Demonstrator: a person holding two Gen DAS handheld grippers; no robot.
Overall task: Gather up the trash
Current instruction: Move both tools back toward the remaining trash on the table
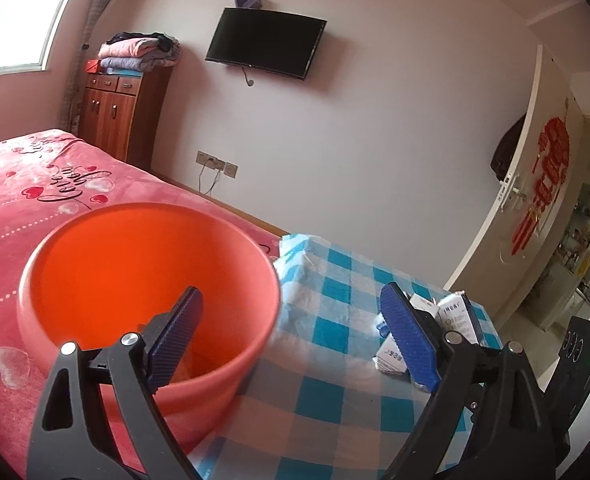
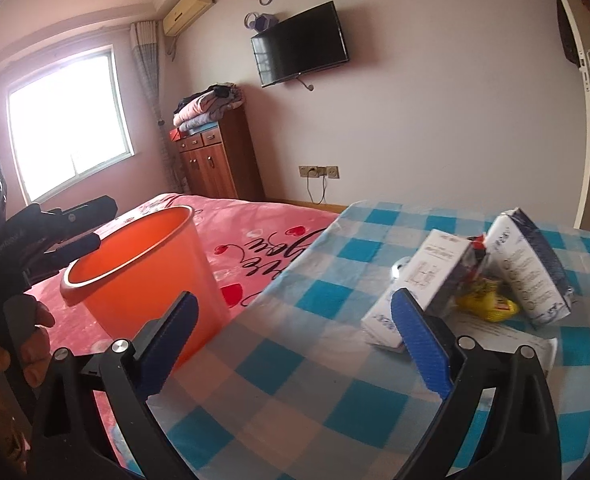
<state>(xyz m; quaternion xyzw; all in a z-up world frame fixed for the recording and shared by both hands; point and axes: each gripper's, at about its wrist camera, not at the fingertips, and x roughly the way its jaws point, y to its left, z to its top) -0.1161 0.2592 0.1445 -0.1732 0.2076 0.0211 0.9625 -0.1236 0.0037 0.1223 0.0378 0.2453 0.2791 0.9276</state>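
I am holding both my grippers out over the bed, and as far as I can judge the collecting is not yet begun. My left gripper is standing wide open with nothing between its blue pads; its left pad is hanging over the mouth of the orange bin, which is sitting on the pink bedspread at about nine o'clock from the trash. What I am seeing of the bin's inside is bare orange wall, though its bottom is hidden behind my finger, so I cannot tell whether anything is lying there.

My right gripper is also gaping wide and gripping nothing. The trash is all sitting together on the blue checked cloth, at about two o'clock from my right jaws: a white carton, a flattened white box just behind my right pad, a yellow wrapper tucked between the cartons, a dark-sided carton leaning at the far right, and a paper sheet lying under them.

So I am judging everything as left to do: each piece is waiting to be picked up and carried across toward nine o'clock into the bin.
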